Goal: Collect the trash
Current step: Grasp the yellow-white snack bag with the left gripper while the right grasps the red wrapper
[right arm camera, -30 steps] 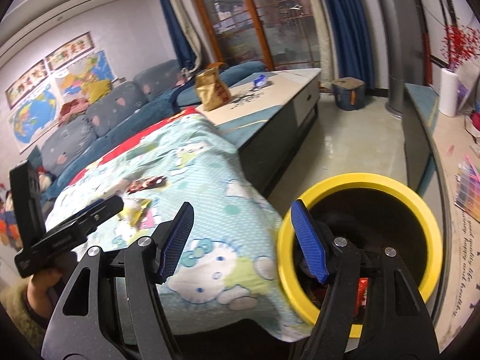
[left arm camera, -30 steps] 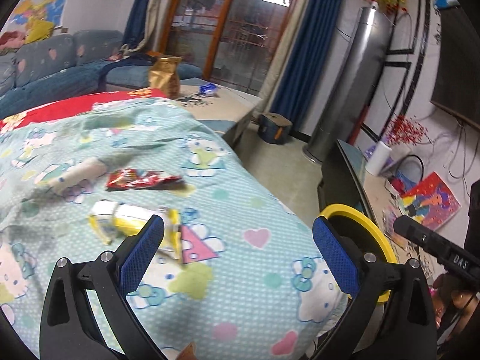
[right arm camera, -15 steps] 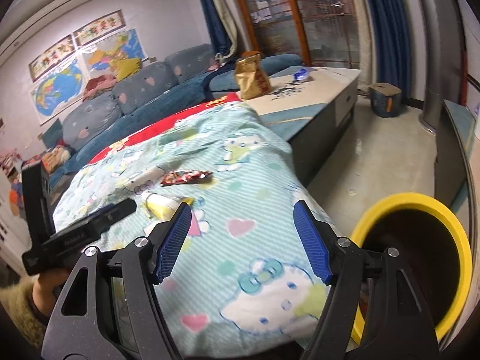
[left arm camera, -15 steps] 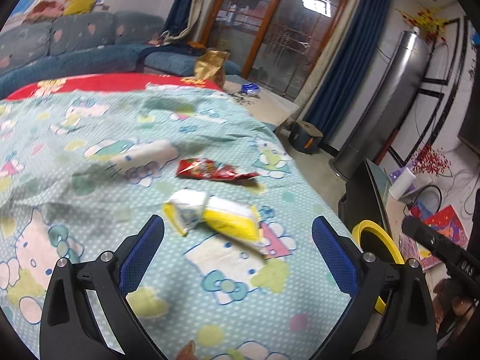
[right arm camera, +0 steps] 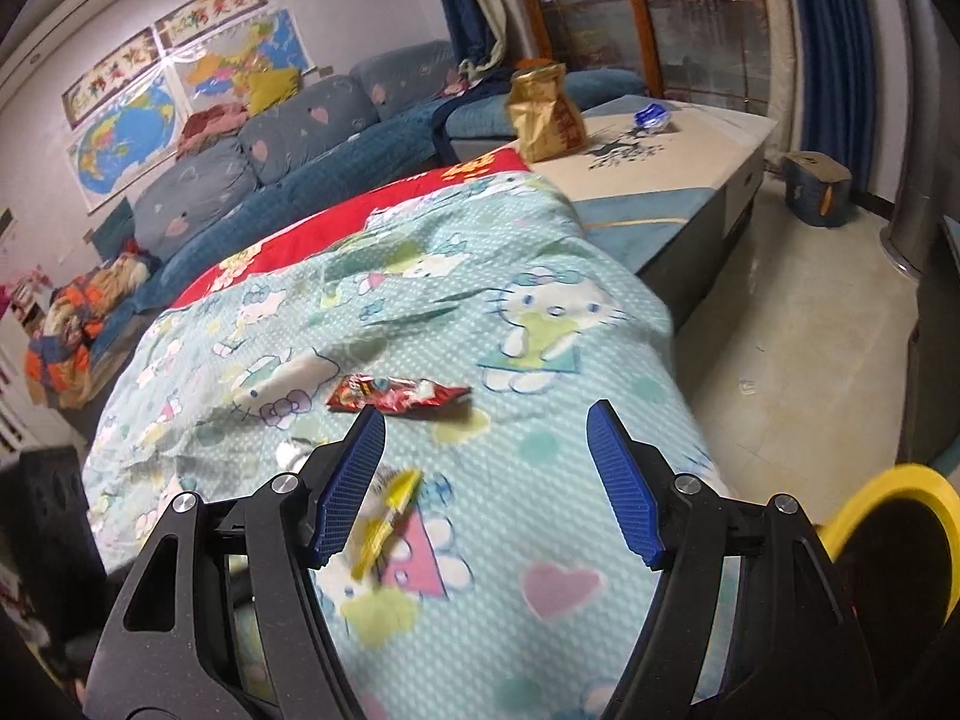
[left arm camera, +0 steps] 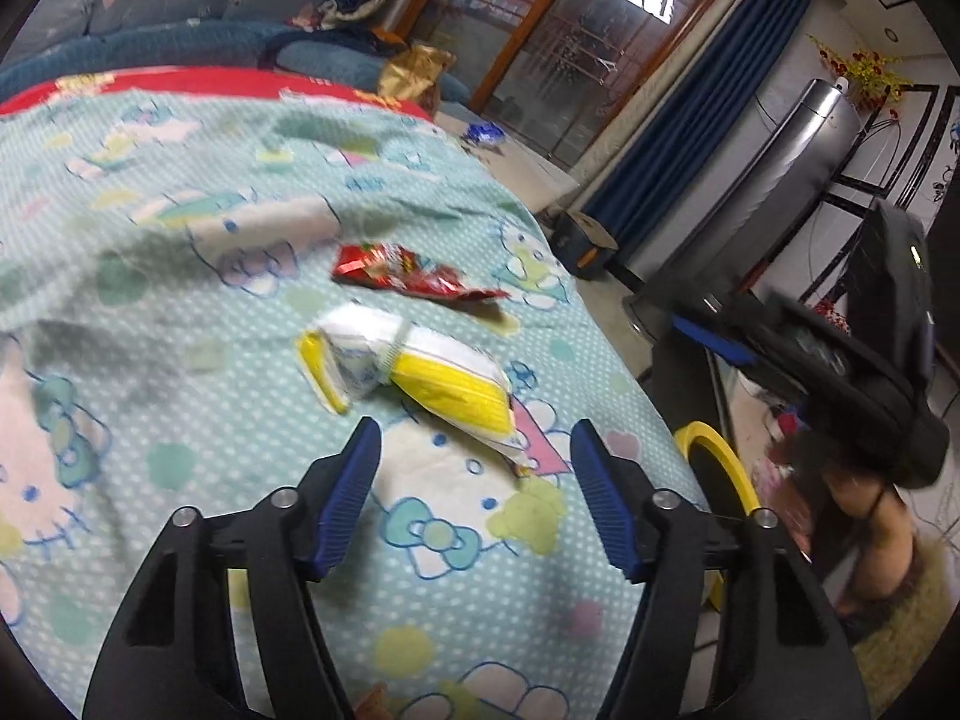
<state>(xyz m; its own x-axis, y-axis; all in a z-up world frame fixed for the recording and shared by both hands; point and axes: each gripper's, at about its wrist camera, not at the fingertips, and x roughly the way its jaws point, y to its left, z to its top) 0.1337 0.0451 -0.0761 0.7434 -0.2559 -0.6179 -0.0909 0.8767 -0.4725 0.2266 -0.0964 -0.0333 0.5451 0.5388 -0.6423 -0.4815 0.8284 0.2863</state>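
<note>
1. Landmark is the cartoon blanket [left arm camera: 180, 276]; a yellow-and-white wrapper [left arm camera: 414, 369] lies on it, a red wrapper [left arm camera: 408, 276] just beyond.
2. Left gripper [left arm camera: 474, 498] hangs over the blanket just short of the yellow-and-white wrapper, jaws closing, nothing between them.
3. Right gripper [right arm camera: 486, 480] also over the blanket, jaws spread, empty.
4. Yellow-rimmed bin [right arm camera: 888, 486] sits off the blanket's edge.

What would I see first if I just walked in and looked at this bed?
First, the cartoon-cat blanket covering the whole bed. On it lie two bits of trash: a red wrapper and, nearer, a yellow-and-white packet, which sits just ahead of the left gripper, whose jaws are closing with nothing between them yet. A yellow-rimmed bin waits on the floor beside the bed.
</note>
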